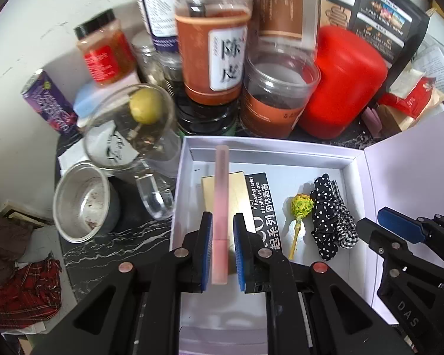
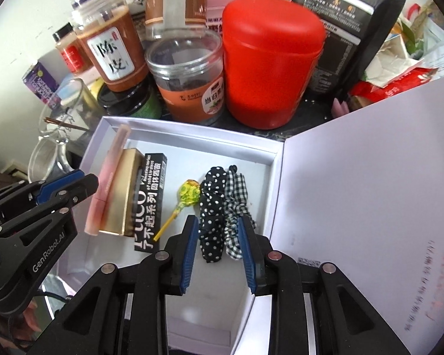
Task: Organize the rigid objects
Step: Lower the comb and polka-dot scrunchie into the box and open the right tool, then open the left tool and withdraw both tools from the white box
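Observation:
A white open box holds a gold box, a black lip-gloss carton, a green lollipop and two black-and-white scrunchies. A long pink tube lies over the gold box's left side. My left gripper stands around the tube's near end with a gap on each side; it also shows in the right wrist view. My right gripper is open and empty above the scrunchies, and shows at the right in the left wrist view.
Behind the box stand a red canister, several brown jars and a black pouch. A glass mug and a metal cup stand left. The box lid stands open at right.

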`<move>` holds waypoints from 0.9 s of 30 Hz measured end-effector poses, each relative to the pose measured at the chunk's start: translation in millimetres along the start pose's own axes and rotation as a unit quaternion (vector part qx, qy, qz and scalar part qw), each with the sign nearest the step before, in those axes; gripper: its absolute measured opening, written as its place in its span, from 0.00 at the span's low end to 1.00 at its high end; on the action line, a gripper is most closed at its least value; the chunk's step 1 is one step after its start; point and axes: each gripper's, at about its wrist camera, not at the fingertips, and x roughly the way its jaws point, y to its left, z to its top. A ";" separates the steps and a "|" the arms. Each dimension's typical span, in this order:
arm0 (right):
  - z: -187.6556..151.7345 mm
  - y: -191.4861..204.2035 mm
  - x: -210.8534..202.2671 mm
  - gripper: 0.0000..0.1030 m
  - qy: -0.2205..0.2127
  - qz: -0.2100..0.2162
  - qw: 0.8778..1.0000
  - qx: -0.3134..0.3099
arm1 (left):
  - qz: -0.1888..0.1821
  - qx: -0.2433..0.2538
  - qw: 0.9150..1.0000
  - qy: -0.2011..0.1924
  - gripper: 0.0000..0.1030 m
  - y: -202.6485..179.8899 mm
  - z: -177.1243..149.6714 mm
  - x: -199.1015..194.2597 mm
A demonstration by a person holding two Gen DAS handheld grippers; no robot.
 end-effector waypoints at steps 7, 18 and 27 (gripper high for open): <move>-2.7 3.1 -26.7 0.27 -0.017 0.003 1.000 -0.003 | 0.006 -0.013 1.000 -0.023 0.34 3.8 -6.3 -34.8; -12.3 17.9 -57.0 0.31 -0.032 0.011 0.999 -0.017 | 0.011 -0.025 0.998 -0.052 1.00 25.6 -22.3 -84.7; -22.6 37.0 -77.6 0.34 -0.042 0.018 0.998 -0.036 | 0.012 -0.029 0.998 -0.063 1.00 37.5 -36.7 -113.8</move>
